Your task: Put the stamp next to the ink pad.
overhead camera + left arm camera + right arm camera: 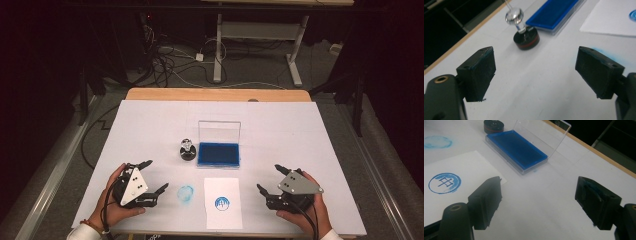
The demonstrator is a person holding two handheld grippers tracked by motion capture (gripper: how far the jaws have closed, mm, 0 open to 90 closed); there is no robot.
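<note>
Both grippers rest at the near edge of the table: left gripper (156, 176) released, jaws wide apart and empty; right gripper (268, 179) likewise spread, gripping nothing, blue ink on one pad. Between them lies a white paper sheet (223, 202) bearing a round blue stamp print (222, 203); left of it, a blue ink smudge (185, 193) on the table (150, 125). The stamp (187, 149) stands upright beyond, just left of the open ink pad (218, 154), whose clear lid is raised at the far side. Stamp: squat black round base with a red band, thin clear stem, glassy ball knob. Judged light, rigid; the knob looks slippery, so grip the base sides or stem. Inked face would smear if tipped.
</note>
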